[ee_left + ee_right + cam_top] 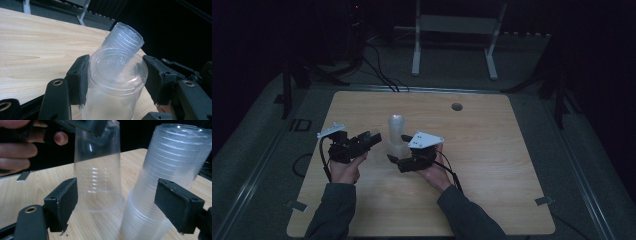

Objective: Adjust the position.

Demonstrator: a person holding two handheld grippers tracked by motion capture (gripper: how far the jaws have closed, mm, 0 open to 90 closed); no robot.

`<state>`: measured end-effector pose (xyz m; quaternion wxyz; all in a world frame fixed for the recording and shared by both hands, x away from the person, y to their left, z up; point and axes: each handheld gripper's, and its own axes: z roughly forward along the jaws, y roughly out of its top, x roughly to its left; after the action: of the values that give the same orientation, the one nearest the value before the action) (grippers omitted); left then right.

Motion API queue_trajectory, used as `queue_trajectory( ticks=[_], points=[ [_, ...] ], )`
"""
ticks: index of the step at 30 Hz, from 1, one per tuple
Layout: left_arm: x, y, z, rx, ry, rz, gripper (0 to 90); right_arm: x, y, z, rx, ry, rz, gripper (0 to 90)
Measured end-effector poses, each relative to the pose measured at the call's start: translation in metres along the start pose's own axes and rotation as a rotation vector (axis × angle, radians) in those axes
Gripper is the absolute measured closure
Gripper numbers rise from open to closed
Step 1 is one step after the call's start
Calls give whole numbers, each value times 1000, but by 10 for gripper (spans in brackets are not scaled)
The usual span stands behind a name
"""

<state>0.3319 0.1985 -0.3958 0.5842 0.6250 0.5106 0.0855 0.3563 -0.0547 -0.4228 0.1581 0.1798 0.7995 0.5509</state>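
An upside-down stack of clear plastic cups [396, 132] stands mid-table, and looks tilted in both gripper views. My left gripper [374, 137] is just left of it, shut on a single clear cup [116, 72] held base-up by its sides. The stack [125, 37] rises right behind that cup. In the right gripper view this cup [97, 170] hangs with its rim just over the wood, the left gripper [92, 125] clamped on its top. My right gripper [120, 205] is open at the stack's [162, 165] foot. The stack is beside one pad [177, 205], the other pad [62, 202] stands free.
The wooden table [492, 165] has a round hole [456, 106] near its far edge. A white frame stand [457, 30] and cables [377, 70] lie on the floor beyond. Both forearms come in from the near edge.
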Motion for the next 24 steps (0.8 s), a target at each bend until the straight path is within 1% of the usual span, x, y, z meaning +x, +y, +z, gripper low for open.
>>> queue_trajectory(
  ticks=[6, 7, 9, 12, 13, 16, 19, 22, 24],
  points=[
    [-1, -2, 3, -2, -14, -18, 420, 3, 2, 1, -12, 15, -4, 184],
    [0, -3, 3, -8, -22, -33, 420, 5, 2, 2, -15, 21, -3, 184],
    [0, -3, 4, -8, -37, -45, 420, 6, 1, 3, -16, 26, -7, 185],
    [0, -3, 4, -8, -47, -48, 421, 8, 1, 5, -19, 30, -8, 185],
    [-1, -3, 4, -7, -56, -51, 421, 9, 0, 5, -22, 33, -6, 185],
    [-1, -2, 4, -10, -64, -62, 421, 10, -1, 7, -22, 30, -13, 185],
    [0, -3, 4, -17, -87, -88, 422, 11, -1, 8, -22, 31, -14, 185],
    [1, -3, 5, -18, -96, -99, 422, 11, -1, 9, -23, 30, -17, 185],
    [2, -4, 5, -21, -108, -115, 422, 12, 0, 9, -21, 32, -18, 185]
  ],
)
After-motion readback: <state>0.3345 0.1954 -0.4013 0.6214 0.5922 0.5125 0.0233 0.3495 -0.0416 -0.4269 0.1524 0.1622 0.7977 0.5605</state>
